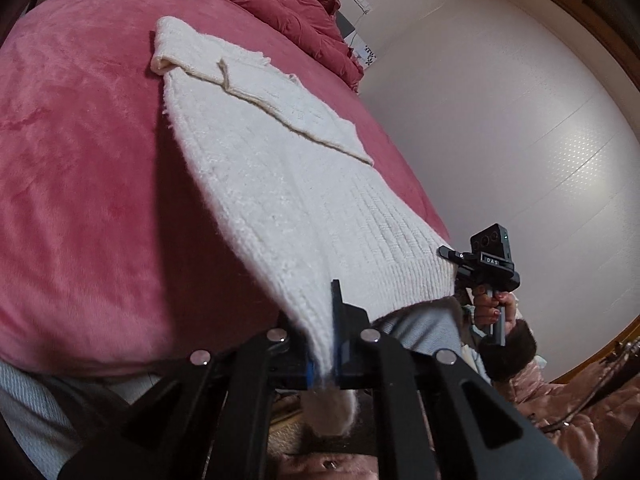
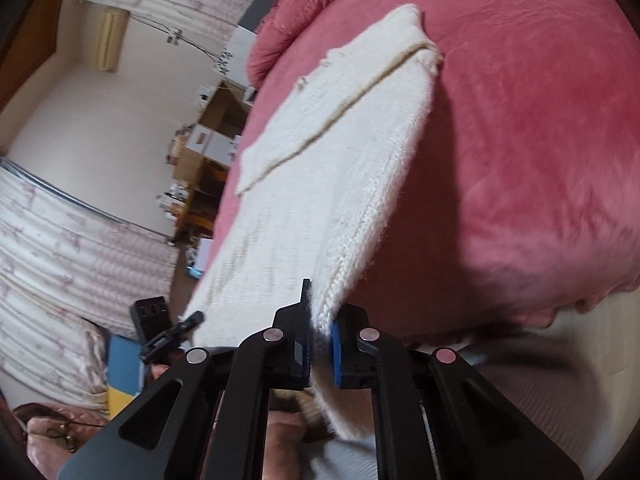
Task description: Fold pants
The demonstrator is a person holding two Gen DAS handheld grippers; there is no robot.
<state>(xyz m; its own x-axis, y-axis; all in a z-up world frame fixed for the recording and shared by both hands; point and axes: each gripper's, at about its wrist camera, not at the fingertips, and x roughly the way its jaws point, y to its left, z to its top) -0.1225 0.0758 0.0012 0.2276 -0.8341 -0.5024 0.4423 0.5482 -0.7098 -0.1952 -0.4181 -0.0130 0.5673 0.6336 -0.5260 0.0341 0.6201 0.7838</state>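
Observation:
Cream knitted pants (image 1: 280,168) lie lengthwise on a pink bed (image 1: 80,160), the far end folded over, the near end lifted off the bed. My left gripper (image 1: 324,344) is shut on one near corner of the pants. My right gripper (image 2: 320,332) is shut on the other near corner of the pants (image 2: 320,168). The right gripper also shows in the left wrist view (image 1: 452,256), at the pants' right corner. The left gripper shows in the right wrist view (image 2: 192,320), at the left corner. The pinched fabric hangs down behind both pairs of fingers.
A crumpled pink duvet (image 1: 304,12) lies at the head of the bed. A white wall (image 1: 500,120) is to the right of the bed. Wooden shelves with boxes (image 2: 204,152) and patterned curtains (image 2: 60,232) stand beyond the bed's other side.

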